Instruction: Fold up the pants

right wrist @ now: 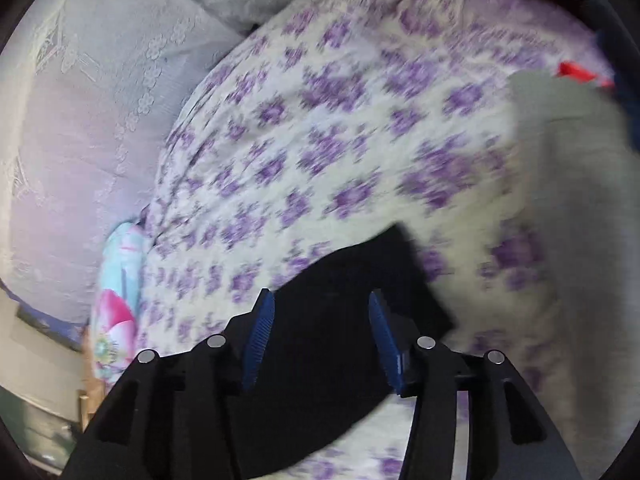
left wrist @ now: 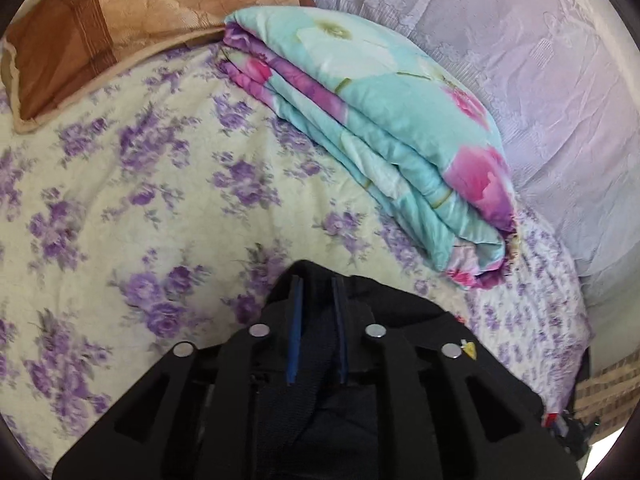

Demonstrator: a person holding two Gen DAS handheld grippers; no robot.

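The dark, near-black fabric pants are lying low on the bed with the purple-flowered cream sheet, directly under and ahead of both grippers. In the left wrist view the left gripper is pointing down over a bunched, thick part of the cloth; its blue pads are standing a narrow gap apart with dark fabric showing between them, but I cannot tell whether they are pinching it. In the right wrist view the right gripper is hanging with its blue pads well apart, clamped on nothing, while a flat rectangular stretch of the pants is running from between the pads up and to the right, its squared end lying just beyond the fingertips.

Judging from this, the coming move is turning on that long axis: the right gripper is the nearer one to the free end and would be closing on an edge straight ahead of it. Open sheet is spreading beyond the pants in both views. The folded turquoise-and-pink floral quilt is sitting near the lace-covered wall side, bounding the room there, and a brown satin pillow is lying well apart at the head.
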